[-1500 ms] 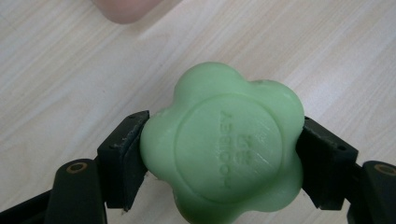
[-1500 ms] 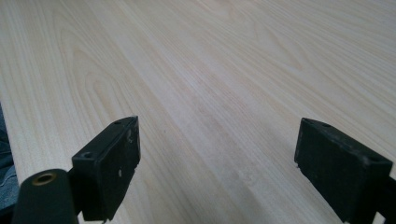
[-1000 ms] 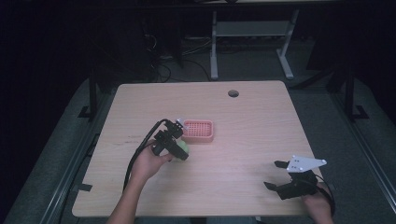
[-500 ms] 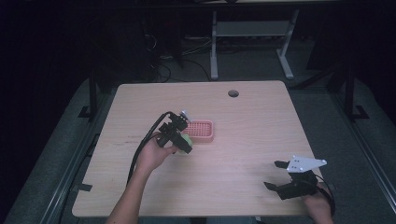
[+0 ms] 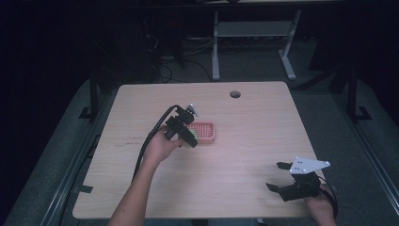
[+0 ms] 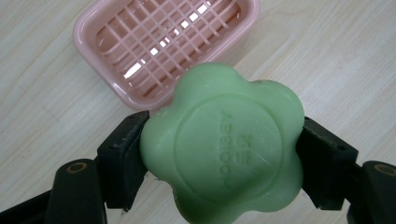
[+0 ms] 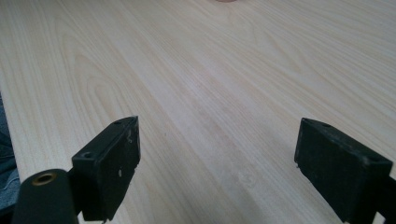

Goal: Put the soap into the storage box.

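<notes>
High view, item one: wooden table point(image 5: 244, 155), pale grain, round cable hole point(image 5: 235, 94) near its far edge; dark floor and a metal frame beyond the far edge.

Item two: left gripper point(image 5: 188, 136), held in the person's left hand point(image 5: 160, 146) over the table's middle, somewhat toward the left edge; black cable point(image 5: 149, 141) trailing from it back along the forearm; jaws pinched on a green soap bar point(image 5: 190, 139).

Item three: soap bar point(image 6: 224, 144) in the left gripper view; flower-shaped, pale green, raised lettering on its face, too reversed and soft to read with certainty; a black pad presses each side; bar lifted off the wood, at the near rim of the dish, overlapping that rim in this view.

Item four: pink soap dish point(image 6: 159, 42), rounded rectangle with a slatted grid floor; resting flat on the table point(image 6: 336, 60), just beyond the held bar; seen from above point(image 5: 203, 132) it lies about midway between the left and right edges.

Item five: right gripper point(image 5: 277, 176), near the table's near right corner, well apart from dish and soap; grey three-cornered plate point(image 5: 308, 165) on top; jaws spread wide, nothing between them.

Item six: right gripper view; two black pads point(image 7: 112, 163) standing far apart over bare wood point(image 7: 219, 93).
</notes>
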`<state>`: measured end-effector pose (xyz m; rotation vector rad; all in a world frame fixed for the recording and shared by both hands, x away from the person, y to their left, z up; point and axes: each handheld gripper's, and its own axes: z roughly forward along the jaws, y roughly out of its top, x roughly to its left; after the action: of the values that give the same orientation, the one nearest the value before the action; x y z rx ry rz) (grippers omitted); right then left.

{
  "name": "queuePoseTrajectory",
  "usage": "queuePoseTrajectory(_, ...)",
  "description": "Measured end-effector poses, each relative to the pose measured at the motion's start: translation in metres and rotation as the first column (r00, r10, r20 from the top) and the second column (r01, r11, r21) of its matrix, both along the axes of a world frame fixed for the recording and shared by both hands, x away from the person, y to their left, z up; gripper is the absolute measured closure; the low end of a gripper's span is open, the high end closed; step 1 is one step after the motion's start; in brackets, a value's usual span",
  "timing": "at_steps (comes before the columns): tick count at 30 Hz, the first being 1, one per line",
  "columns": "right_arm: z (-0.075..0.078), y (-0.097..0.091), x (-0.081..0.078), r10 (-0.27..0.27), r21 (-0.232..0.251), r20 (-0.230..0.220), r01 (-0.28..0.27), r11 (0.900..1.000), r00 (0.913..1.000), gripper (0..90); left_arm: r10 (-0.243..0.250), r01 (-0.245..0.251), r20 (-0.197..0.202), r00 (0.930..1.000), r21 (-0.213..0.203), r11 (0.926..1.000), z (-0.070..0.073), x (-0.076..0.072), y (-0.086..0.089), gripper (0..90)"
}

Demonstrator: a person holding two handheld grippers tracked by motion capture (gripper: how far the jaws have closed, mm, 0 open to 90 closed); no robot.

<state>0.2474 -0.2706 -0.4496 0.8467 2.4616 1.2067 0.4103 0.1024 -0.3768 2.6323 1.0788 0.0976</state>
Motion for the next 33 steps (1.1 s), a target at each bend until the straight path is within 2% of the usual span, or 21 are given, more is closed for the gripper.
queuePoseTrajectory(10,0.0,-0.001,0.0,-0.001,0.007,0.004,0.001,1.0,1.0,13.8,-0.011,0.011,-0.009,0.9999,0.028,0.9995,0.001,0.016,-0.009,26.7)
queuePoseTrajectory(17,0.0,-0.001,-0.001,-0.004,0.009,0.002,0.004,0.9999,1.0,13.7,0.013,-0.013,-0.016,0.9998,0.016,0.9998,0.0,0.025,-0.013,26.7)
queuePoseTrajectory(22,0.0,-0.001,-0.001,-0.004,0.01,0.002,0.004,0.9999,1.0,13.8,0.013,-0.012,-0.025,0.9996,0.033,0.9994,0.001,0.034,-0.017,26.7)
queuePoseTrajectory(27,0.0,-0.002,-0.001,-0.007,0.013,0.001,0.007,0.9999,1.0,13.7,0.015,-0.014,-0.017,0.9997,0.046,0.9988,0.004,0.04,-0.023,26.6)
queuePoseTrajectory(33,0.001,-0.002,-0.001,-0.004,0.011,0.004,0.004,0.9999,1.0,13.7,0.022,-0.021,-0.016,0.9996,0.043,0.9988,0.006,0.047,-0.029,26.7)
